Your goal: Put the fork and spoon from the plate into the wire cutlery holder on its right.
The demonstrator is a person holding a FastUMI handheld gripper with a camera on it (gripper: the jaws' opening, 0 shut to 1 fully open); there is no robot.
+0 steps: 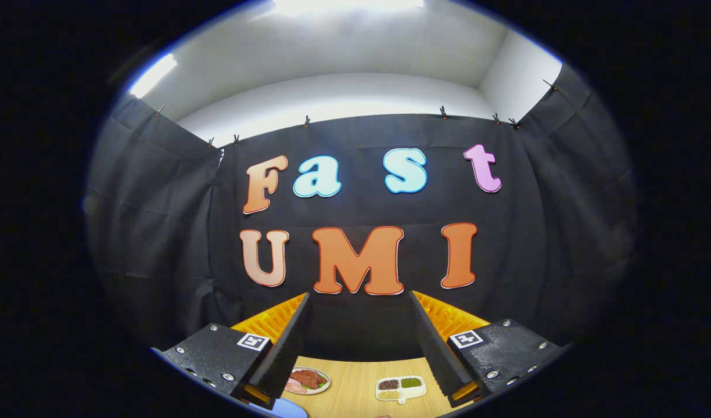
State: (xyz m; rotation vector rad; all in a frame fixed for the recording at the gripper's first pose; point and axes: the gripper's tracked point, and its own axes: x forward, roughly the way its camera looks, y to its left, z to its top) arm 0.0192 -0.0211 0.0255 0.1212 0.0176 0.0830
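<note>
Gripper [358, 313] raised, fingers spread wide apart with nothing between them — aimed at the black cloth wall [158, 232].

Below and between the fingers, a strip of wooden table [355, 392]: a small round plate of meat [307, 381] by the left finger, a divided white dish of beans [399, 389] nearer the right one, a blue plate edge [288, 410] lowest of all. Fork, spoon and wire holder — cannot tell where.

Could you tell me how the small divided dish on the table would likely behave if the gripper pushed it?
The divided dish looks low and flat, so it would probably slide on the wooden table rather than tip. Its compartments hold small loose-looking bits that might spill if jolted. The gripper is open, raised above it.
</note>
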